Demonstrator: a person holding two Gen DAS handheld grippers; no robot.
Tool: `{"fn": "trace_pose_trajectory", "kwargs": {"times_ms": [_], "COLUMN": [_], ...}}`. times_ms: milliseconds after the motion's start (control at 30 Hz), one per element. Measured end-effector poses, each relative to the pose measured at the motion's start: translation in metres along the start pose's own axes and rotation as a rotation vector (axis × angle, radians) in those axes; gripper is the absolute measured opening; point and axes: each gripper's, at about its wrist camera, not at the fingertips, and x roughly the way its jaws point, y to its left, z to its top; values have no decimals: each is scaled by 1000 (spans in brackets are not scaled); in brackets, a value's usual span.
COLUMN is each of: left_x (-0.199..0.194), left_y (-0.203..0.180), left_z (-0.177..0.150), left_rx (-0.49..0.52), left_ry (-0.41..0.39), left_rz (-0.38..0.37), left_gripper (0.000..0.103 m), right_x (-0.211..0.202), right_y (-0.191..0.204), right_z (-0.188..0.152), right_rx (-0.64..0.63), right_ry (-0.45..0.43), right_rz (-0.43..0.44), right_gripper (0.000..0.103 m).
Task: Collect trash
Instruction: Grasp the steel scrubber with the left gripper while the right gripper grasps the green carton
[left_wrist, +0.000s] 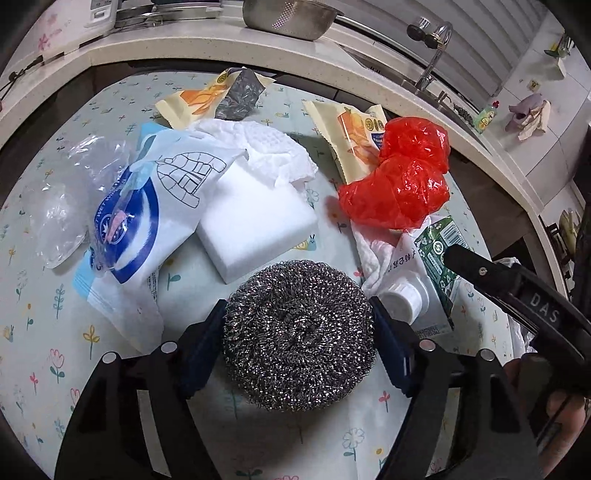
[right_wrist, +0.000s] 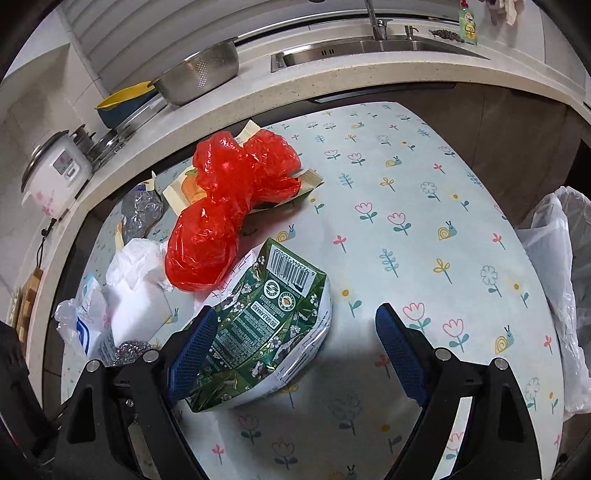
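A round steel wool scourer (left_wrist: 299, 339) lies on the floral tablecloth (left_wrist: 48, 314), and my left gripper (left_wrist: 297, 306) is shut on it, a blue pad pressing each side. Beyond it lie a white sponge block (left_wrist: 255, 225), a blue-and-white wet wipes packet (left_wrist: 140, 221), crumpled tissue (left_wrist: 266, 147) and a red plastic bag (left_wrist: 402, 177). My right gripper (right_wrist: 295, 312) stands open over a green printed pouch (right_wrist: 258, 325); its left finger rests at the pouch's left edge and its right finger is over bare cloth. One black finger (left_wrist: 517, 291) of that right gripper shows in the left wrist view.
Two yellow snack wrappers (left_wrist: 199, 99) (left_wrist: 354, 136), clear plastic (left_wrist: 59, 221) and a white-capped pouch (left_wrist: 400, 299) also lie on the table. A white bin bag (right_wrist: 561, 258) hangs at the table's right edge. The counter behind holds a colander (right_wrist: 199, 77), rice cooker (right_wrist: 55, 173) and sink (right_wrist: 369, 48).
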Motion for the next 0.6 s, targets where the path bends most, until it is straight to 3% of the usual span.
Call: {"fn": "trace_pose_trajectory", "kwargs": {"times_ms": [100, 167, 433, 533, 600], "left_x": [-3, -2, 2, 1, -1], "left_y": [2, 3, -1, -5, -8], "left_z": [-3, -4, 1, 2, 2], "left_rx": [7, 3, -1, 2, 4], "left_ry": [1, 13, 17, 14, 13], "left_rz": [7, 3, -5, -5, -7], "left_gripper": [71, 71, 71, 71, 71], "right_x": [8, 14, 22, 13, 4], "right_y": [2, 1, -5, -8, -10], "right_z": [1, 2, 6, 8, 8], "right_rx": [-8, 0, 30, 39, 36], "right_ry": [2, 11, 9, -17, -35], "right_rz": [8, 21, 80, 95, 91], "right_gripper": [84, 78, 40, 30, 29]}}
